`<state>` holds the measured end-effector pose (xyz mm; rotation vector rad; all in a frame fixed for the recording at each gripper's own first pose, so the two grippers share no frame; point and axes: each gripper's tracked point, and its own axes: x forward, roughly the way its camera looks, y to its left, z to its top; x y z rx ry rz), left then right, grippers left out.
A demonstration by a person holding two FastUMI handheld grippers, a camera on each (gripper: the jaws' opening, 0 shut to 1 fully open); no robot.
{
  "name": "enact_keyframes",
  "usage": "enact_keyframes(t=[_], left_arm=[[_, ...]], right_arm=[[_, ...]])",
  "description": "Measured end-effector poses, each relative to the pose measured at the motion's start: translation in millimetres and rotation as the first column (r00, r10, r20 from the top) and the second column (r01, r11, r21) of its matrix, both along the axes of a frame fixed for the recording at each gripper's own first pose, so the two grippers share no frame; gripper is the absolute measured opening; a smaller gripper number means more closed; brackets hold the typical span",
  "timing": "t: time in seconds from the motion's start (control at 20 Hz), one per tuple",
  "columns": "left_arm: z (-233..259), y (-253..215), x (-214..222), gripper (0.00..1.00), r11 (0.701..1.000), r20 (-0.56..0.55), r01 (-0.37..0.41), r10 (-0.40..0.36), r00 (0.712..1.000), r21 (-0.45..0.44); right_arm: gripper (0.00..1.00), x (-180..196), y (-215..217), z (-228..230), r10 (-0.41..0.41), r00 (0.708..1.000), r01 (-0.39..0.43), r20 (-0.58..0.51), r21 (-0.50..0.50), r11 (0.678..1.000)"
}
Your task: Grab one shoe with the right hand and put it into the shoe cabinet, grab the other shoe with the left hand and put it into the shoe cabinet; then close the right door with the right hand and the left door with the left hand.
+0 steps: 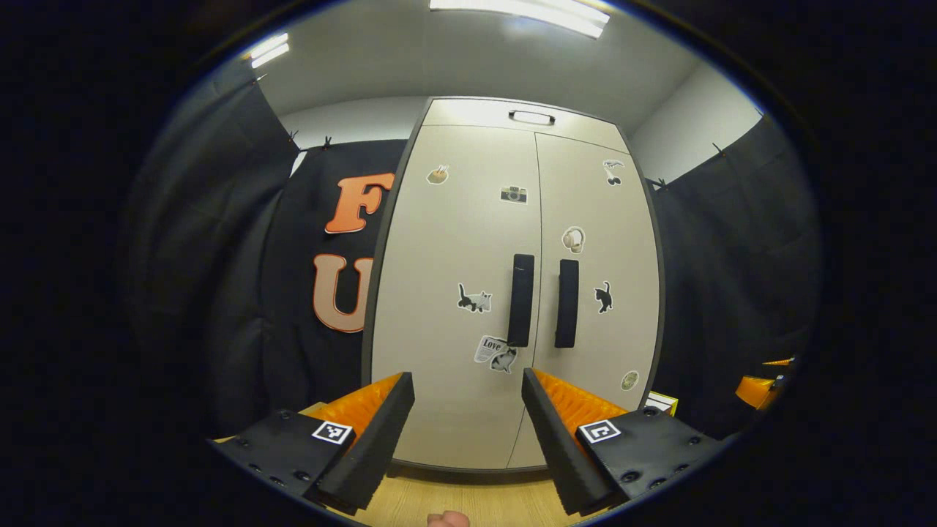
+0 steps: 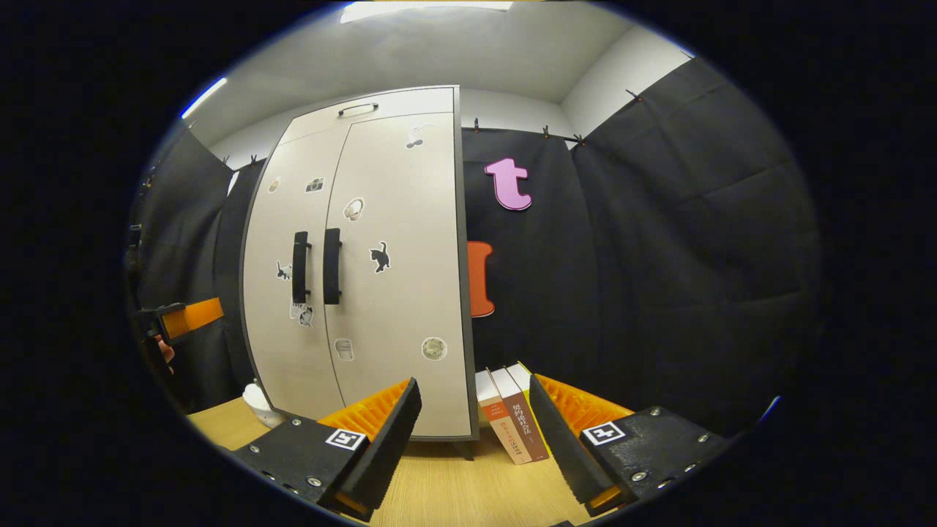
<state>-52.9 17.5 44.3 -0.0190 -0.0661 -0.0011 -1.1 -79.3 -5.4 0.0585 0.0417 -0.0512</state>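
Both tongs, left gripper (image 1: 467,417) and right gripper (image 2: 474,424), gape wide and empty before the shut shoe cabinet (image 1: 468,293), whose stiff vertical door handles (image 1: 520,300) look the firmest hold.

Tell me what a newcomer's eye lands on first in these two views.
First, the tall pale shoe cabinet in the middle of the left gripper view, both doors shut, two dark vertical handles side by side at the centre seam, and cat and camera stickers scattered over the doors. In the right gripper view, a few books lean against the cabinet's right side on the wooden table. Each open tool frames the bottom of its own view.
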Motion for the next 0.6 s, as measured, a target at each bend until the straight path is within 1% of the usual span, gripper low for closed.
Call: enact_keyframes(t=[0.1,0.3,0.6], left_arm=[[-2,2,-12,0.96,1.000,-0.013,-0.014,0.014,1.000,0.002],[-15,6,-32,0.96,0.999,-0.052,-0.015,0.013,0.999,-0.032],[-31,15,-51,0.96,0.999,-0.099,-0.045,0.043,0.994,-0.016]], right_arm=[[0.92,-1,7,-1,0.015,1.000,-0.015,-0.002,0.004,1.000],[0.92,-2,15,6,0.018,1.000,-0.018,0.021,0.007,1.000],[0.92,-11,21,13,0.022,0.999,-0.021,0.044,-0.018,1.000]])
